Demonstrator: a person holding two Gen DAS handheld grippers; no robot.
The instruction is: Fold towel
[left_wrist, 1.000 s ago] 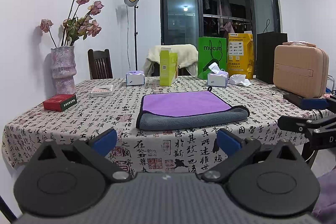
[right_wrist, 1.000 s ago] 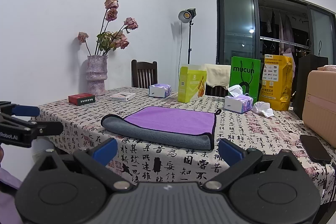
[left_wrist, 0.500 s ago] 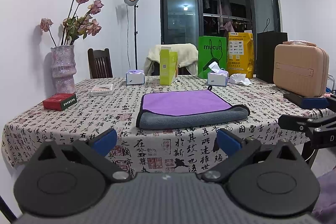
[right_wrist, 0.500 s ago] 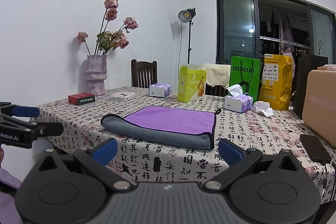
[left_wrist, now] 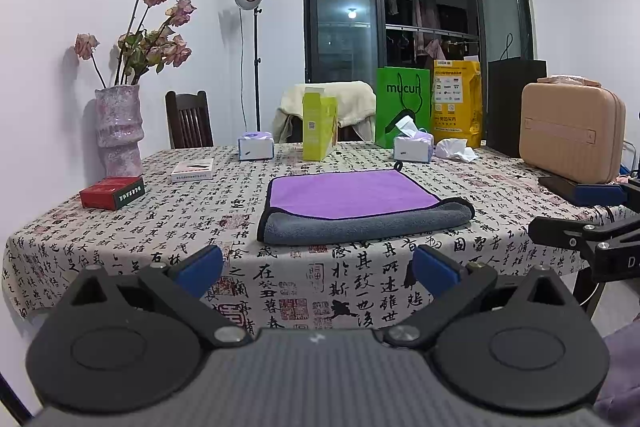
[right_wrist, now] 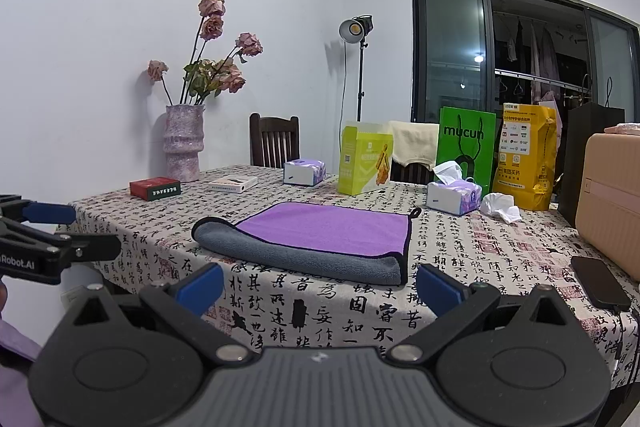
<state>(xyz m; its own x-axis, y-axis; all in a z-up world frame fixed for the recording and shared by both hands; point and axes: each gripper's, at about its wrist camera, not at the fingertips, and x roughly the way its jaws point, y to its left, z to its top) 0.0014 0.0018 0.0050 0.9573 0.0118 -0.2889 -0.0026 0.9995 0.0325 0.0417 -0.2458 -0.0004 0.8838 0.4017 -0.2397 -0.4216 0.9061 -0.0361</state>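
Note:
A purple and grey towel (left_wrist: 356, 203) lies folded on the table (left_wrist: 168, 227), purple face up, with its rolled grey fold along the near edge. It also shows in the right wrist view (right_wrist: 320, 239). My left gripper (left_wrist: 318, 267) is open and empty, held off the table's front edge, short of the towel. My right gripper (right_wrist: 318, 283) is open and empty, also in front of the table edge. The right gripper shows at the right of the left wrist view (left_wrist: 588, 223). The left gripper shows at the left of the right wrist view (right_wrist: 52, 231).
A vase of dried roses (left_wrist: 118, 131), a red box (left_wrist: 112, 192) and a white box (left_wrist: 192, 170) stand at the left. Tissue boxes (left_wrist: 412, 148), a yellow-green carton (left_wrist: 319, 129), bags and a tan case (left_wrist: 572, 133) line the back and right. A phone (right_wrist: 600, 283) lies at the right.

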